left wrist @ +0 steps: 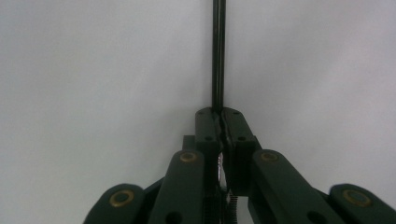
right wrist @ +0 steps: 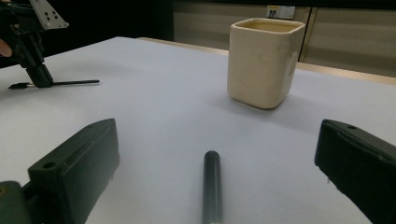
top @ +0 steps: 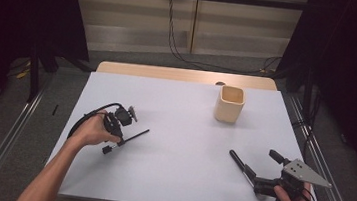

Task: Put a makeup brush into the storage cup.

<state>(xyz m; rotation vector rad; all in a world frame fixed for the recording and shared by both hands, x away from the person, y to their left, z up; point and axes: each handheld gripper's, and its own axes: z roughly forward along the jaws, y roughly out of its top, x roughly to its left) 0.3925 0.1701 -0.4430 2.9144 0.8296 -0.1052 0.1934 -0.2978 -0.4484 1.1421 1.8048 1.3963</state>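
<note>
My left gripper (top: pixel 121 138) rests on the white table (top: pixel 180 111) at the left, shut on a thin black pen (top: pixel 137 134) that lies flat and sticks out past the jaws. In the left gripper view the jaws (left wrist: pixel 219 112) meet on the thin pen (left wrist: pixel 218 56). At the front right, my right gripper (top: pixel 259 169) stands open and low over the table. A thicker black pen (top: pixel 238 161) lies between its jaws, untouched, also visible in the right gripper view (right wrist: pixel 212 186). A cream square cup (top: pixel 229 105) stands upright at the back right, ahead of the right gripper (right wrist: pixel 264 60).
Far left in the right gripper view is the left gripper (right wrist: pixel 37 70) with the thin pen (right wrist: pixel 74 82). Beyond the table's far edge runs a wooden strip (top: pixel 169 73). Metal rails flank both sides. Cables hang at the back wall.
</note>
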